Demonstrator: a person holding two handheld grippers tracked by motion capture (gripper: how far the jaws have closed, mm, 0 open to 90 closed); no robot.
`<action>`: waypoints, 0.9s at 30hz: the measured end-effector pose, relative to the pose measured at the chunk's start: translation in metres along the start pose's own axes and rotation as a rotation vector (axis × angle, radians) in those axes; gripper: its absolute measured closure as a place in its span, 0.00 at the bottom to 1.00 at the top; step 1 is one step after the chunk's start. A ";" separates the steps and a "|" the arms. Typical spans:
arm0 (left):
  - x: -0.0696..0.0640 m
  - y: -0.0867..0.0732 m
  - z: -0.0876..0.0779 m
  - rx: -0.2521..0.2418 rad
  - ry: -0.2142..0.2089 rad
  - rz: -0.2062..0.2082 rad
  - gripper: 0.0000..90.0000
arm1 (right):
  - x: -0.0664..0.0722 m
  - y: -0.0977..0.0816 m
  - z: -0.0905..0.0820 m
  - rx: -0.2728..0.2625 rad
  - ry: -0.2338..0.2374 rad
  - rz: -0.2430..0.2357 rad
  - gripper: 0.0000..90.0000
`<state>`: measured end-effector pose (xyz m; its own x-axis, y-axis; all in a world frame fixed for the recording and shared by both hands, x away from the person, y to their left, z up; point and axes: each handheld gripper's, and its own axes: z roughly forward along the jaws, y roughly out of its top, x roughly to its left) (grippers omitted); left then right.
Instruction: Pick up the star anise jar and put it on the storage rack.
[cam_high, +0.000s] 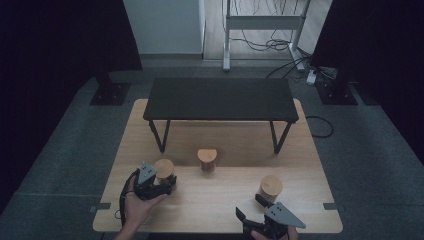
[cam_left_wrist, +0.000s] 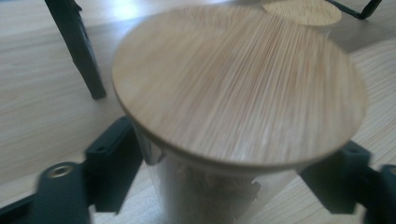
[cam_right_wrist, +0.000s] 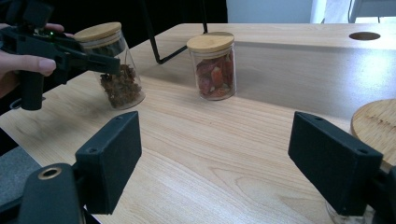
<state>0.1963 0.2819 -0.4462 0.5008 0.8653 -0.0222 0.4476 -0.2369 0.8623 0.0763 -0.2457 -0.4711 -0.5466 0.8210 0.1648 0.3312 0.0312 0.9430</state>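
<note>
Left side of the bench (cam_high: 220, 200): my left gripper (cam_high: 167, 184) has its fingers (cam_left_wrist: 114, 163) pinching the glass body of the left jar (cam_high: 164, 172), just under its bamboo lid (cam_left_wrist: 233, 84); the jar holds dark brown dried pieces and, seen from my right gripper view, sits tilted with the fingers (cam_right_wrist: 100, 63) clamped on either side below the lid; whether its base touches the wood I cannot tell; my left hand (cam_high: 137, 205) wraps the grip, near the left front edge.

Centre: a middle jar (cam_high: 207, 160) with a bamboo lid stands upright on the bench, holding reddish dried pieces (cam_right_wrist: 212, 77); it is apart from both grippers, just in front of the low black shelf (cam_high: 220, 97) that stands on the far half of the bench on thin black legs (cam_high: 160, 135).

Right side: a right jar (cam_high: 271, 187), also lidded in bamboo, stands upright near the front right; my right gripper (cam_high: 252, 209) sits just near of it at the front edge, fingers (cam_right_wrist: 109, 158) spread with bare wood between them, gripping nothing; the lid edge of that jar (cam_right_wrist: 376, 126) lies just beyond the right-hand finger.
</note>
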 end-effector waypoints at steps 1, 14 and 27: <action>0.000 -0.002 0.000 -0.007 -0.001 0.001 0.28 | 0.000 0.000 0.000 0.000 0.001 0.000 0.19; -0.002 -0.014 0.002 -0.055 0.008 0.030 0.29 | 0.002 -0.001 0.000 0.003 0.004 -0.001 0.19; 0.000 -0.019 0.004 -0.077 0.003 0.035 0.29 | 0.003 -0.002 0.001 0.008 0.001 -0.007 0.19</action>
<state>0.1908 0.2846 -0.4647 0.5128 0.8584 0.0095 0.3717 -0.2320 0.8989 0.0746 -0.2425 -0.4723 -0.5496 0.8202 0.1587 0.3340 0.0415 0.9417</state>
